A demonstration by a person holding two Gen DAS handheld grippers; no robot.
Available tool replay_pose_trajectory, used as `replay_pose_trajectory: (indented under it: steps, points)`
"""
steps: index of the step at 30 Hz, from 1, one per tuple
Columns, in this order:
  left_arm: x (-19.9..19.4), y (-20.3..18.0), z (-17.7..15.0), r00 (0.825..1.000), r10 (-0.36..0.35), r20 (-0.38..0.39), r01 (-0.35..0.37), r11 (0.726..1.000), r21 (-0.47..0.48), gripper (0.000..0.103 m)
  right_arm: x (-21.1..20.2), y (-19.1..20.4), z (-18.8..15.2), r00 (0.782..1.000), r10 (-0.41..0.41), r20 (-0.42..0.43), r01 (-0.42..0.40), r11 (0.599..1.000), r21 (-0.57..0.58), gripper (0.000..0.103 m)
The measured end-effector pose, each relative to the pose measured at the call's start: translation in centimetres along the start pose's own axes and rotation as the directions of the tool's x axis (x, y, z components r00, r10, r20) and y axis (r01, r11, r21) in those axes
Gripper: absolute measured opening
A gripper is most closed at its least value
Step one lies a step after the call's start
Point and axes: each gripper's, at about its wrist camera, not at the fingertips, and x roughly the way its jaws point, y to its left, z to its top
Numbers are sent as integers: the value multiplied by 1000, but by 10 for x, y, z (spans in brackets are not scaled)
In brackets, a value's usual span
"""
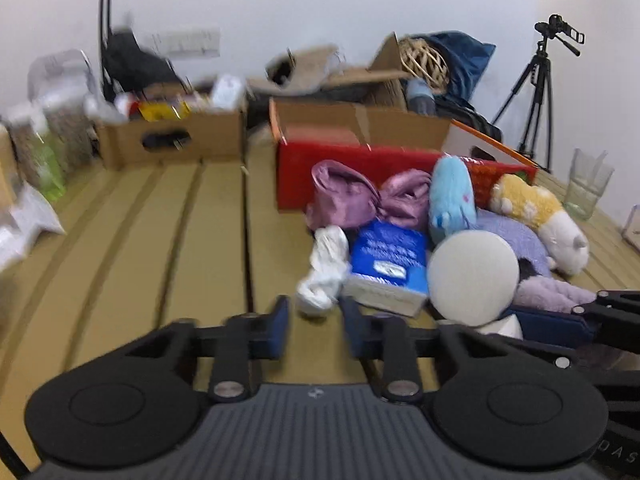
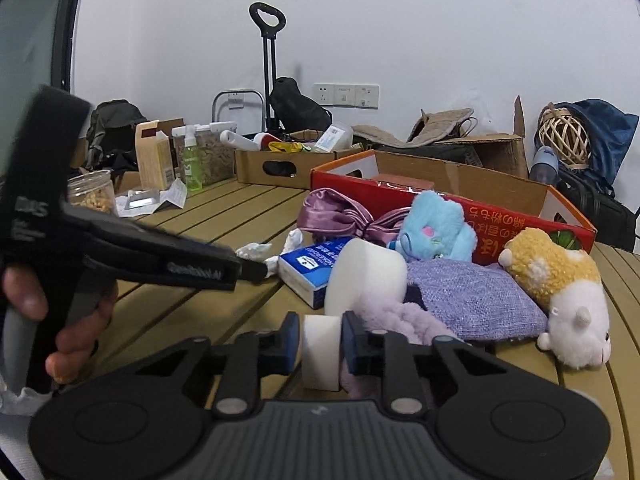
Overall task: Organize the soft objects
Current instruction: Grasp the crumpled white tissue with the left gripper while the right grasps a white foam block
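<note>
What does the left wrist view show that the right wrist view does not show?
Only the left wrist view: a tripod with a camera and a clear glass. Only the right wrist view: the right gripper with its fingers on a white sponge block. Both: the red box, blue plush and yellow plush.

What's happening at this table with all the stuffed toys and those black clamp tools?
A person is sorting a heap of soft things using a hand-held gripper in each hand. The right gripper is shut on a white sponge piece. The left gripper reaches toward a white cloth bundle, nothing between its fingers. The red box behind the pile holds none of the toys yet.
</note>
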Motion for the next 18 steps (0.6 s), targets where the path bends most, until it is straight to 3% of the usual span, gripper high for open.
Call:
replay_pose_trajectory:
  steps: [3, 7, 13, 18]
  points:
    - [-2, 4, -1, 999, -35, 17, 36, 999, -20, 12, 0, 1, 0, 1000, 14, 5, -14, 1000, -7, 18]
    - [-24, -2, -3, 997, 24, 68, -24, 1000, -3, 11, -4, 0, 1, 999, 38, 27, -38, 999, 6, 17]
    - [-98, -15, -7, 987, 46, 152, -44, 999, -15, 10, -49, 18, 11, 987, 120, 103, -119, 993, -18, 17]
    - [-156, -32, -17, 975, 35, 218, -31, 999, -22, 10, -97, 31, 14, 978, 125, 167, -120, 992, -42, 17]
